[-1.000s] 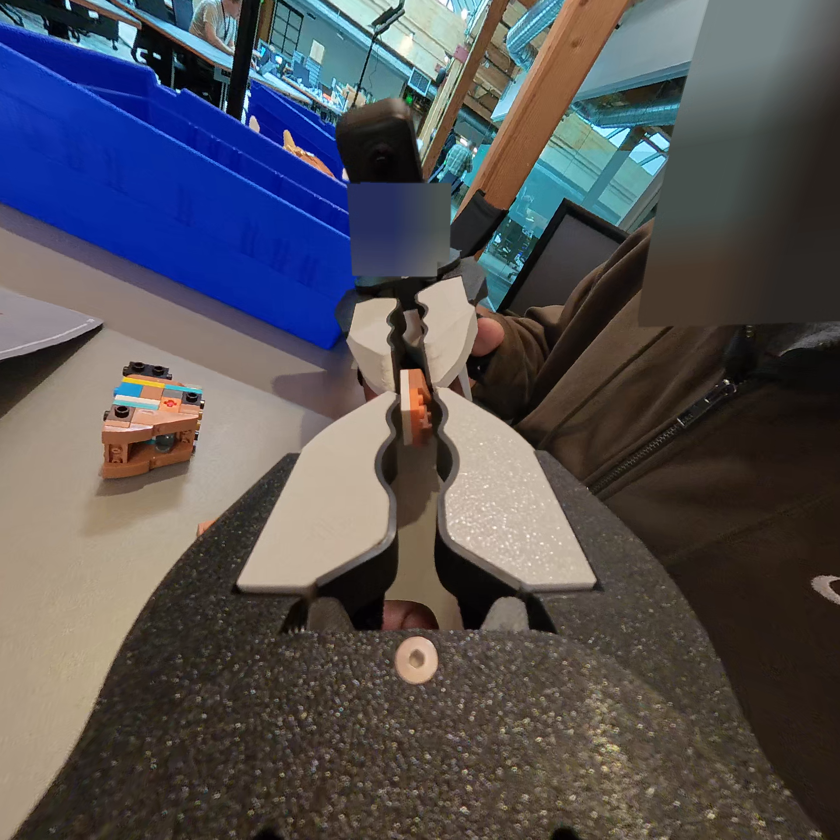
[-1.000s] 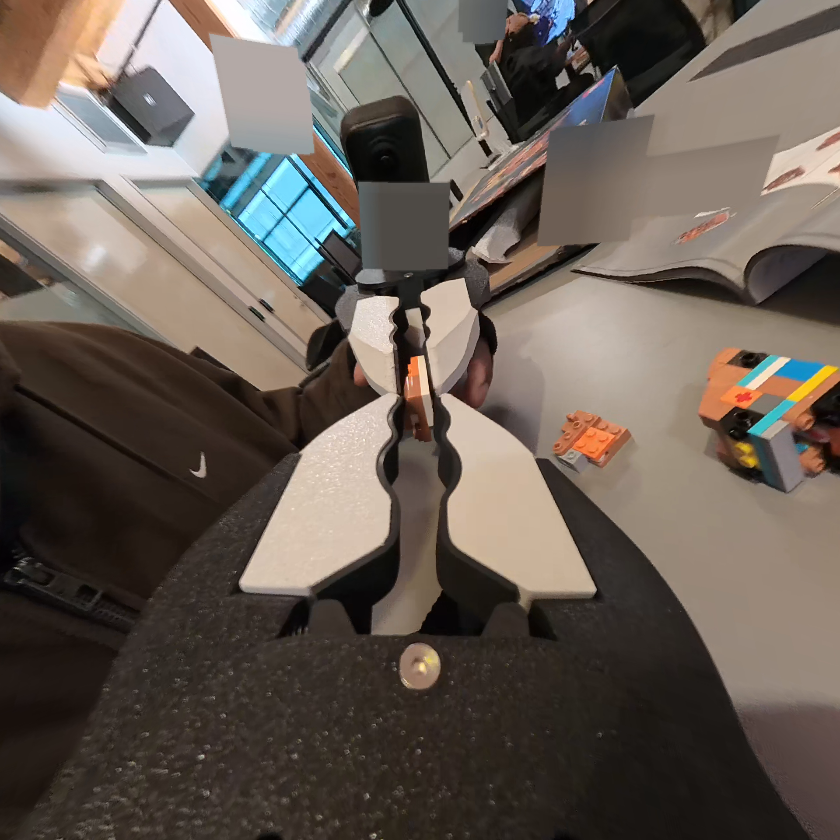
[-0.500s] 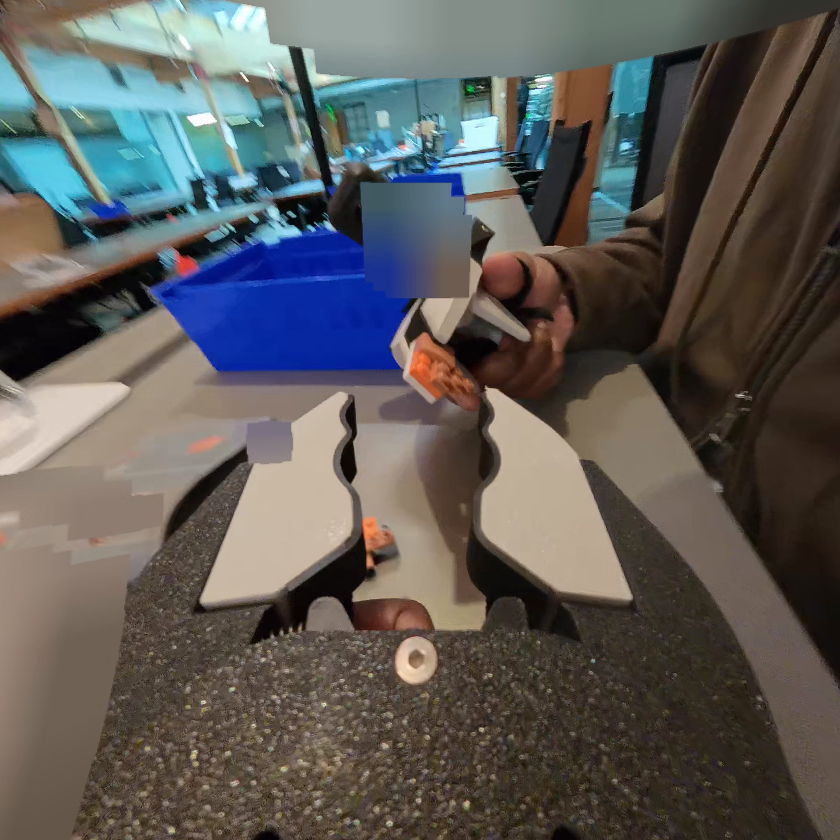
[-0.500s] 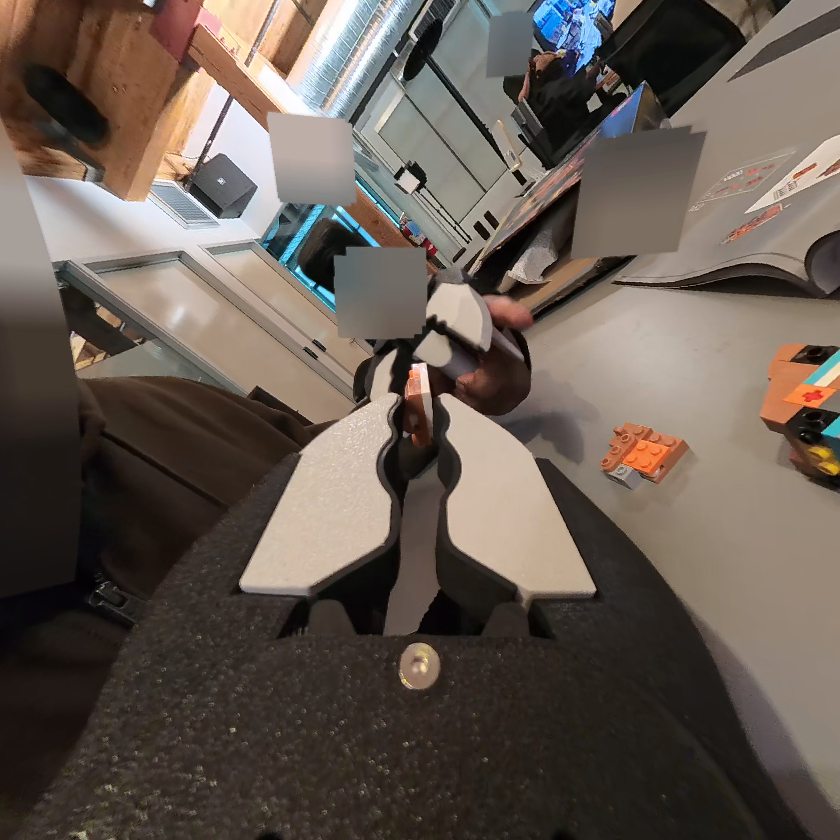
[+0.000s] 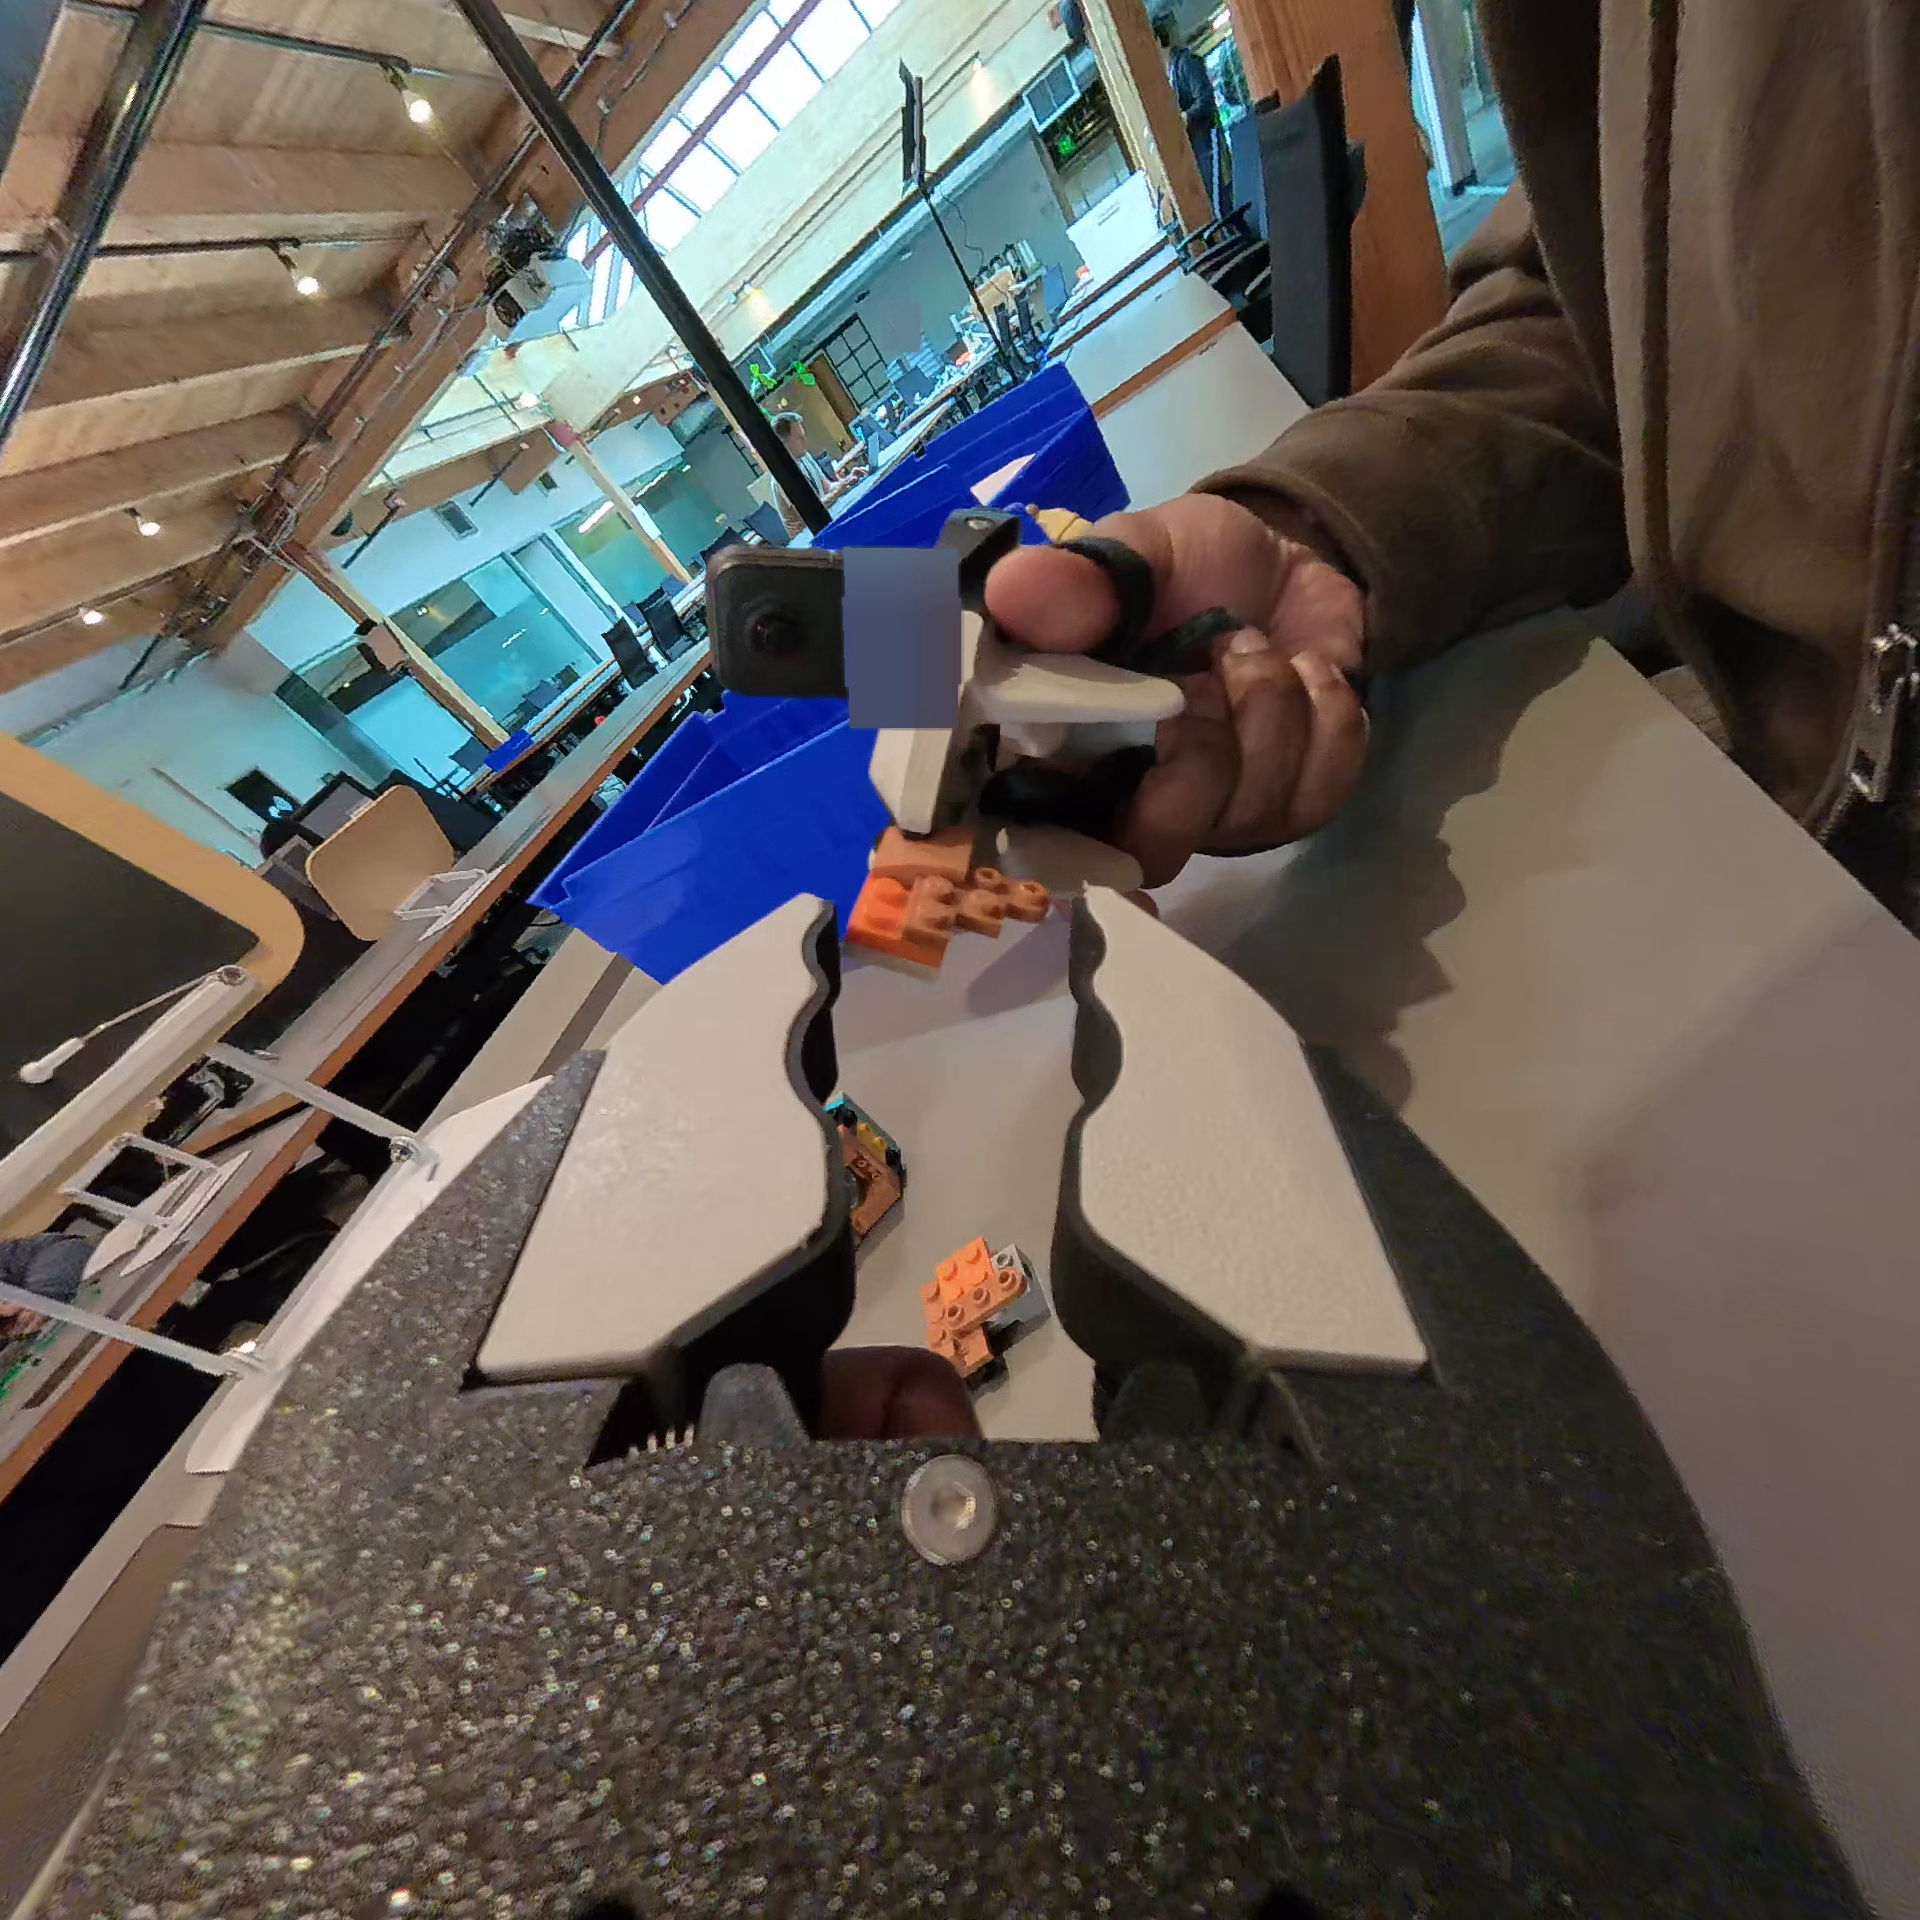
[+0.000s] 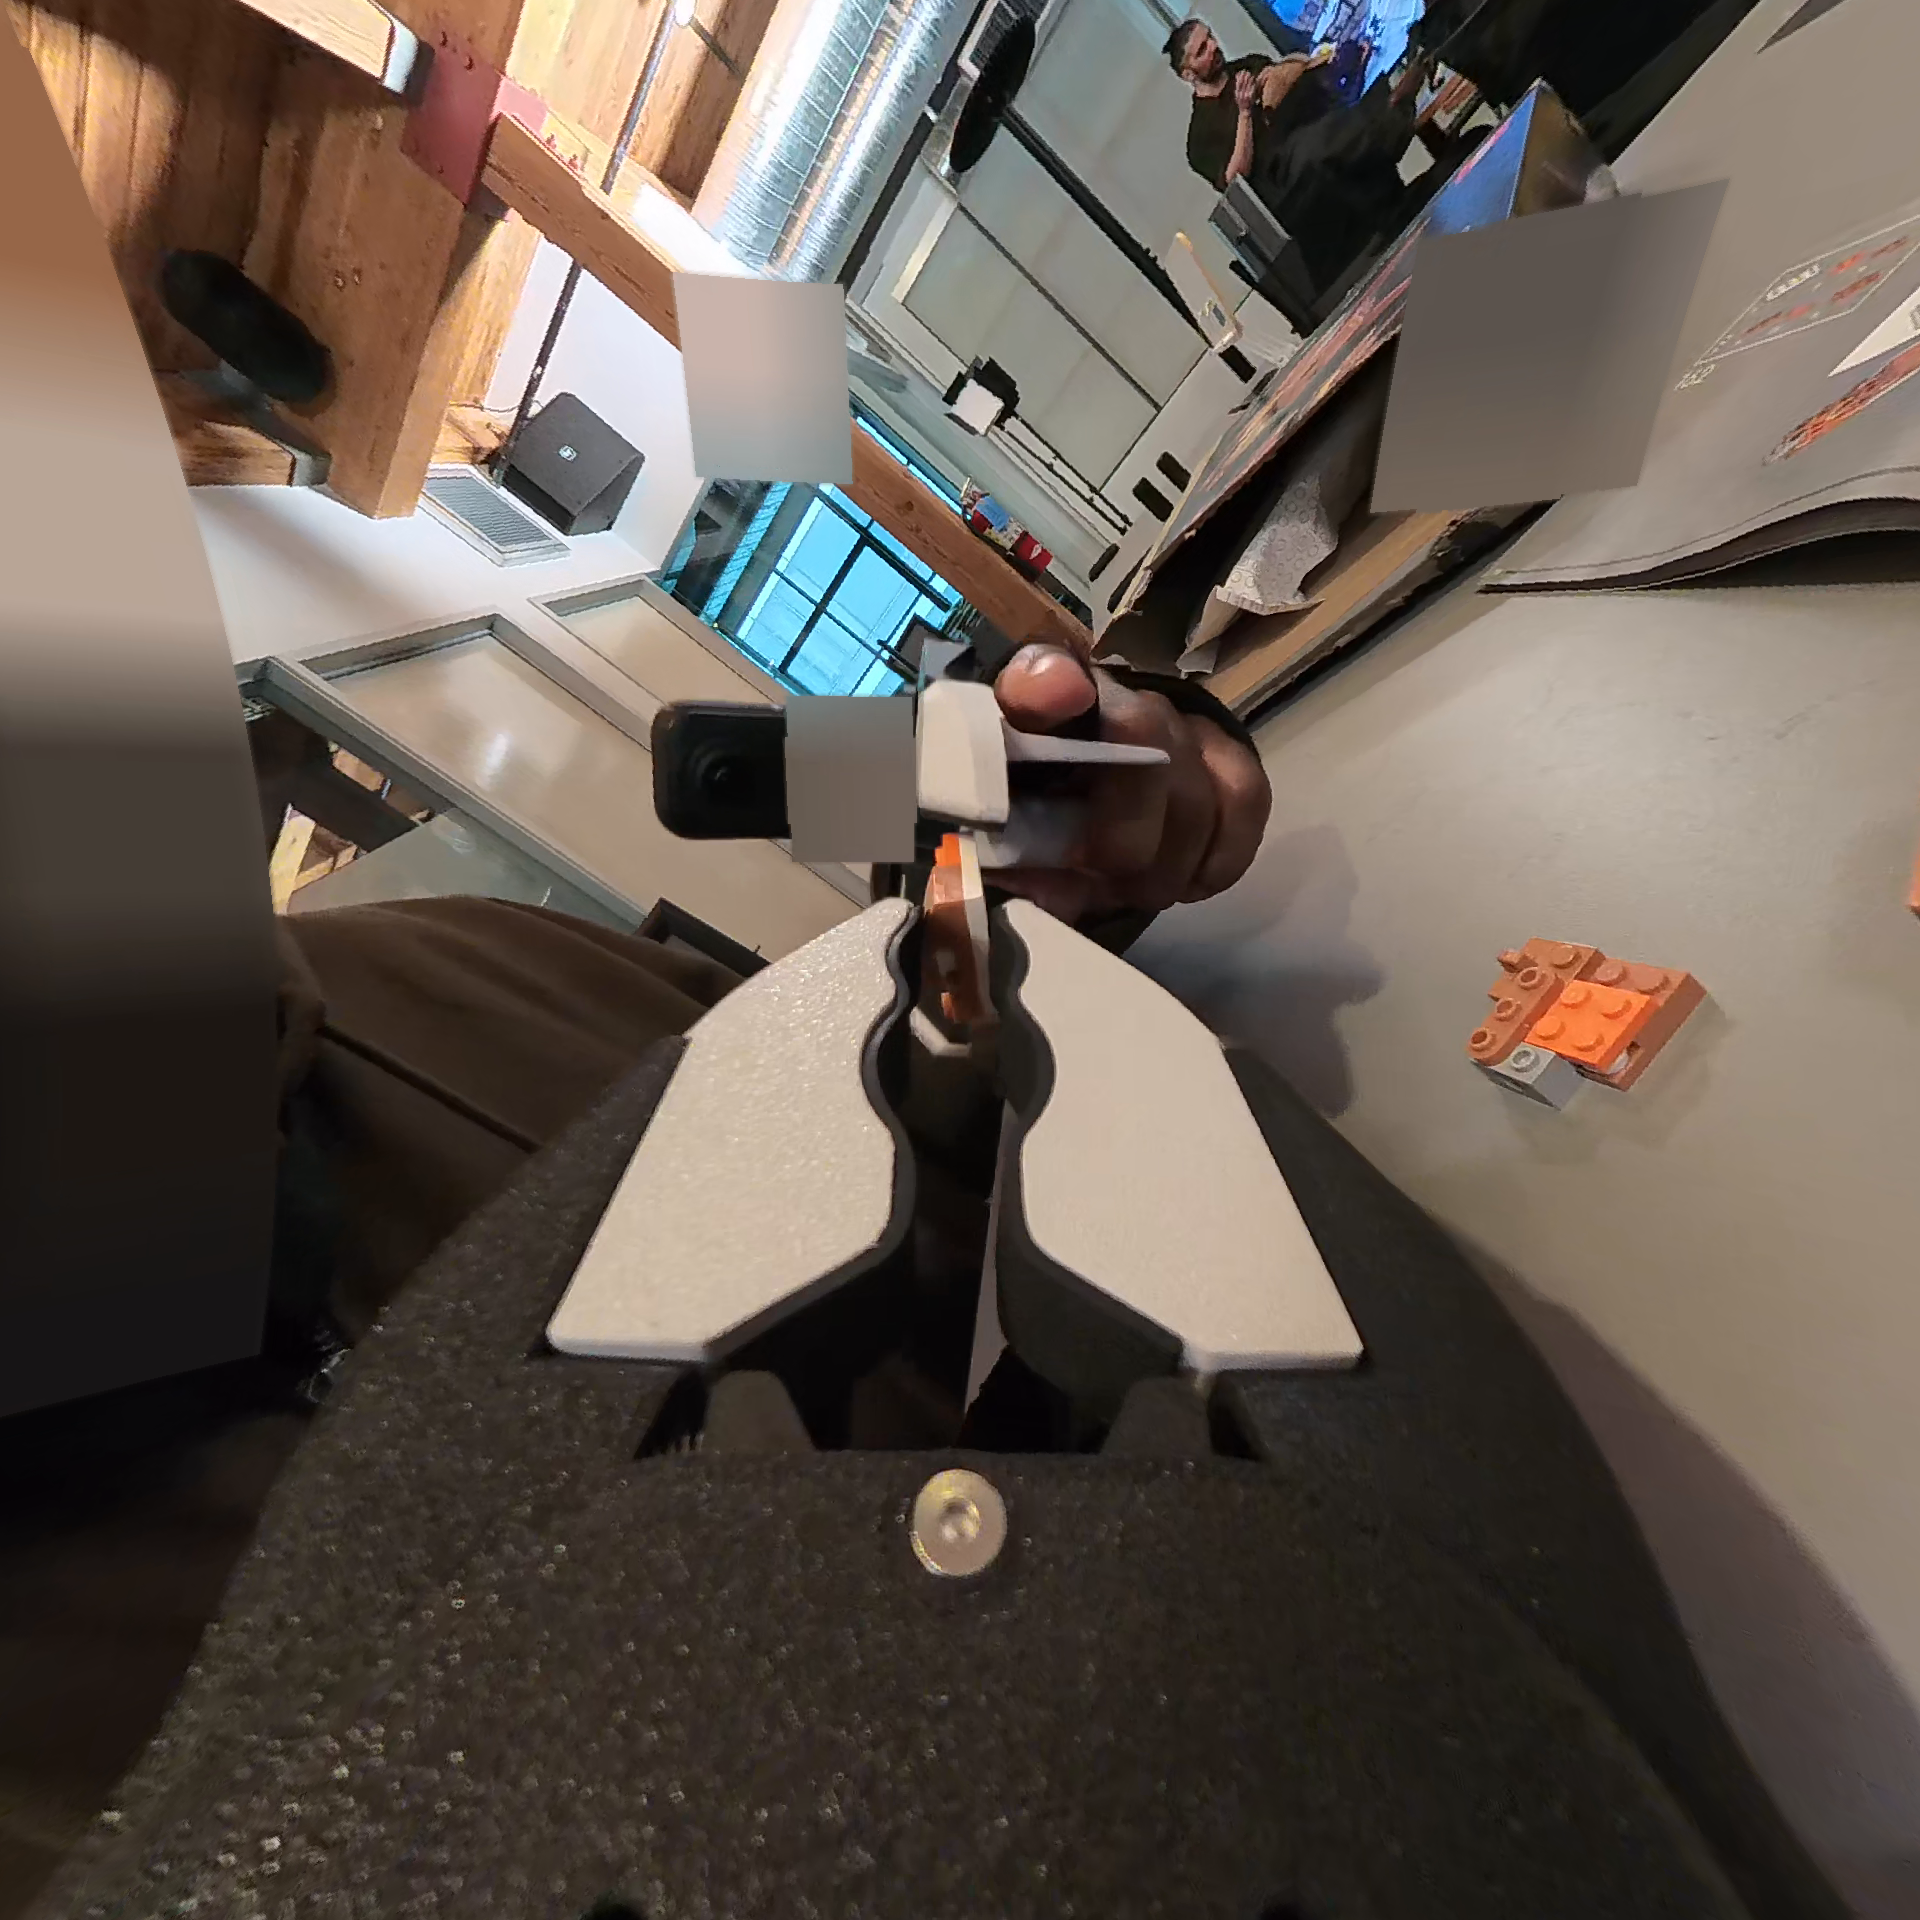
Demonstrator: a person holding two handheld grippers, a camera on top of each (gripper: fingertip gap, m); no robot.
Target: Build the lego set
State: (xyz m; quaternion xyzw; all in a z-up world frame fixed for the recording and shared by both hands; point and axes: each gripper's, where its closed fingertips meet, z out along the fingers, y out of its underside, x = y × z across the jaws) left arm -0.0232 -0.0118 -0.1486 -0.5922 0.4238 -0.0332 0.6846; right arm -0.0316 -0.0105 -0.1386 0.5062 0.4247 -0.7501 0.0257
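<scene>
Two lego sub-assemblies: one (image 6: pixel 956 961) gripped, one (image 6: pixel 1579 1023) on table.

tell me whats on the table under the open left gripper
Between the left gripper's spread fingers, a small orange-and-brown lego piece lies on the grey table. A multicoloured lego build shows partly; the left finger covers the rest.
</scene>
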